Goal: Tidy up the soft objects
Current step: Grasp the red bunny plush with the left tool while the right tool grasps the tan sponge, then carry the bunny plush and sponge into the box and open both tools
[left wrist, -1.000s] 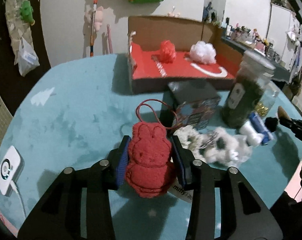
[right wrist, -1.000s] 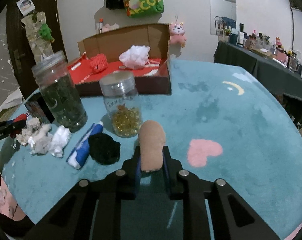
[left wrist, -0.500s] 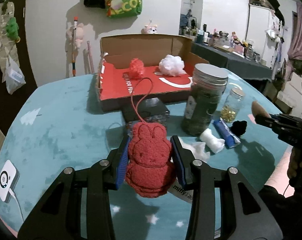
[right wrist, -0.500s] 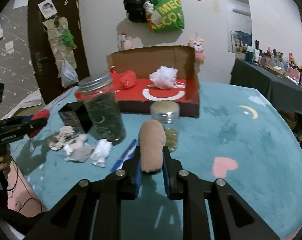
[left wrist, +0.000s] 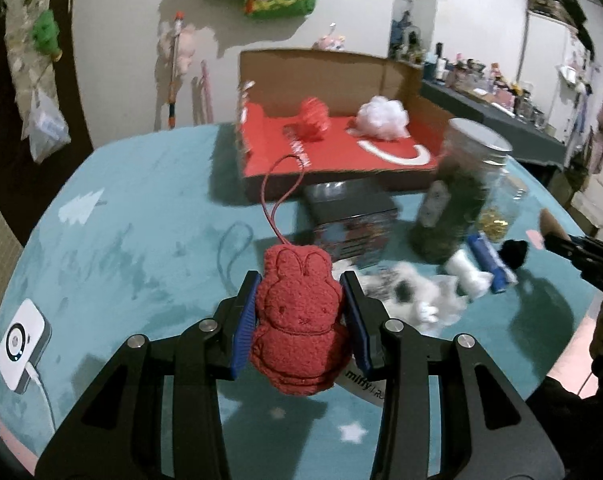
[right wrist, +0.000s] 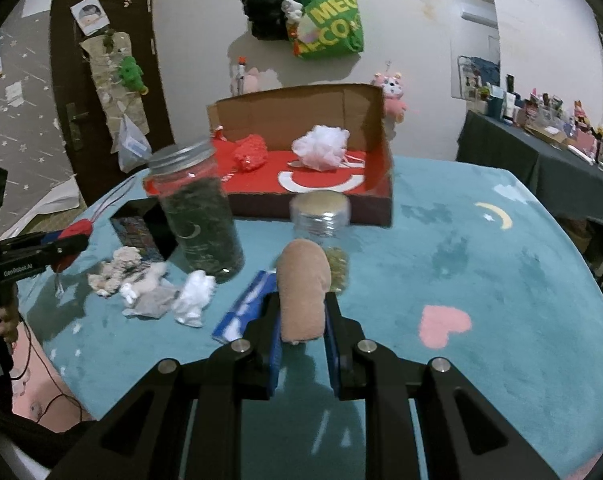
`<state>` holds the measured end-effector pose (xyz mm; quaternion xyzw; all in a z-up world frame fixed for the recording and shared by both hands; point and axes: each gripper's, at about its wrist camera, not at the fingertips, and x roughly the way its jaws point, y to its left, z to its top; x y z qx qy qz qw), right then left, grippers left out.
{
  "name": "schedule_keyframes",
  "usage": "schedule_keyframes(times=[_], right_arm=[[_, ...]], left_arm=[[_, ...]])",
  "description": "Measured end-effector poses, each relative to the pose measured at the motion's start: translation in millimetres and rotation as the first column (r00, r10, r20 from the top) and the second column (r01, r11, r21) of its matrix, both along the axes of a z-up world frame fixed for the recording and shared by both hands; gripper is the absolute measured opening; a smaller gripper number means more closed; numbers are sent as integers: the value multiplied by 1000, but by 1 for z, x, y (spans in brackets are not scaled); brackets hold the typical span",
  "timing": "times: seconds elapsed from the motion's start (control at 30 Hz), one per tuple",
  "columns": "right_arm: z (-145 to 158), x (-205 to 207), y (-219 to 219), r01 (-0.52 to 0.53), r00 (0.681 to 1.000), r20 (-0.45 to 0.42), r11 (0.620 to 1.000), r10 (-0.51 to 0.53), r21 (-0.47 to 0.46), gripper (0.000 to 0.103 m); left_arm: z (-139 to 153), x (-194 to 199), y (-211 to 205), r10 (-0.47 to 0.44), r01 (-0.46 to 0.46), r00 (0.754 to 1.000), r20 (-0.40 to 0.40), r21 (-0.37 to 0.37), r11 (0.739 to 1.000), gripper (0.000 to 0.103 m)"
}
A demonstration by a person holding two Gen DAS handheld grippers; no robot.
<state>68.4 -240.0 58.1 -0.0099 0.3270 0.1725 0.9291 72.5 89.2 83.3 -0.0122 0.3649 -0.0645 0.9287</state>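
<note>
My left gripper (left wrist: 300,298) is shut on a red plush bunny (left wrist: 297,316) with a red cord loop, held above the teal table. My right gripper (right wrist: 302,312) is shut on a tan soft pad (right wrist: 303,288), also held above the table. An open cardboard box with a red floor (left wrist: 333,152) stands at the back and holds a red pom (left wrist: 313,114) and a white pom (left wrist: 381,116); it also shows in the right wrist view (right wrist: 313,168). A pile of white and grey soft pieces (right wrist: 149,284) lies on the table.
A tall dark jar (right wrist: 197,216), a small jar of gold bits (right wrist: 321,220), a dark printed box (left wrist: 349,216), a blue tube (right wrist: 245,306) and a black puff (left wrist: 515,252) stand between me and the box. A white charger (left wrist: 19,344) lies at the left.
Both grippers have lifted and moved slightly towards the box, each still holding its object. The left view has swung a little to the left.
</note>
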Motion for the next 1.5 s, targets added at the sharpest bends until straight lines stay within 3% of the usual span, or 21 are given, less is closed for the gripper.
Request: schedule_keyframes(times=[0.17,0.53,0.97,1.5], right_arm=[[-7,16,-17,38,998,-42,999,-38,-11,20],[-5,68,-37,-3,996,-93,999,0,-33,20],[-1,115,-33,-135,982,-133,991,132,-18,20],[13,158,-11,-262,955,-148,965,258,-5,20]], left_arm=[[-8,20,16,-2,2,999,-38,3,1000,38],[-9,66,25,-109,113,991,-78,42,993,38],[2,108,24,-242,248,967,-75,98,964,38],[21,153,1,-371,377,924,-93,61,924,38]])
